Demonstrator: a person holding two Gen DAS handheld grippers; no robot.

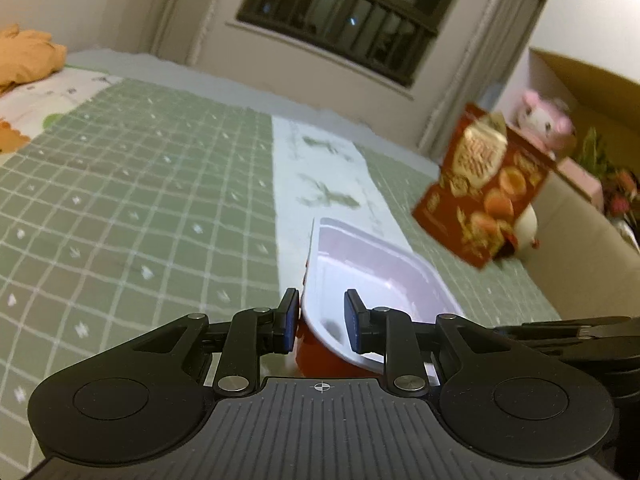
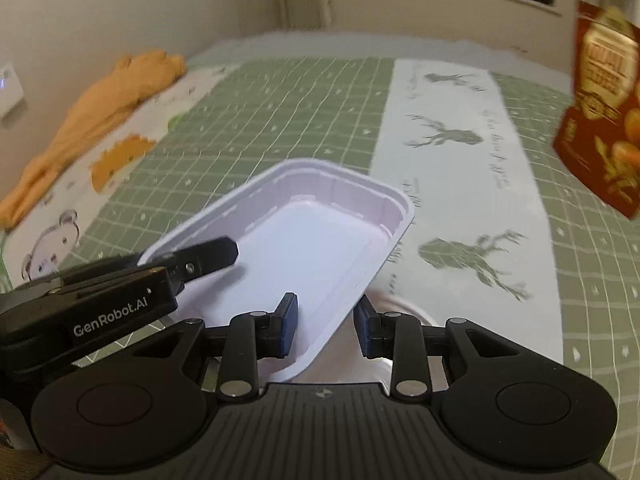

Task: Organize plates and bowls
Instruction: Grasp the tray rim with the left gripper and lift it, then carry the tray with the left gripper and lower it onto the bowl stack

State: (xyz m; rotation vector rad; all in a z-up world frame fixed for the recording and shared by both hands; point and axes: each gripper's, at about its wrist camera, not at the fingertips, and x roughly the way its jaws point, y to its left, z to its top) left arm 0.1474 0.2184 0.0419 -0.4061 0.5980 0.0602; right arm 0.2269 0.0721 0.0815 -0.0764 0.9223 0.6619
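The right gripper [image 2: 325, 330] has its two blue pads closed on the long rim of a white rectangular plastic tray [image 2: 304, 240], one pad inside the wall and one outside, with only the thin wall between them. The left gripper [image 1: 320, 320] clamps the same tray [image 1: 372, 280] at another edge, its jaws narrow, the left pad outside the rim and the right pad inside the basin. In the right wrist view that left gripper [image 2: 208, 258] comes in from the left edge, its black finger lying over the tray's near-left corner, the housing marked GenRobot.AI. Both tools tilt downward toward the bed, side by side, so the tray hangs between them, tipped and clear of the cover.

Under the tray, close to the right gripper's pads, the rim of a pale round dish [image 2: 404, 306] shows; something red [image 1: 316, 354] sits beneath the tray in the left wrist view, too hidden to name.

The bed carries a green checked cover [image 2: 288, 120] with a white deer-printed strip [image 2: 456, 184] along its right part. A crumpled orange cloth [image 2: 104, 108] lies at the far-left edge. A red printed snack box [image 1: 484, 184] stands tilted at the right edge, a pink plush toy [image 1: 544, 120] behind it.
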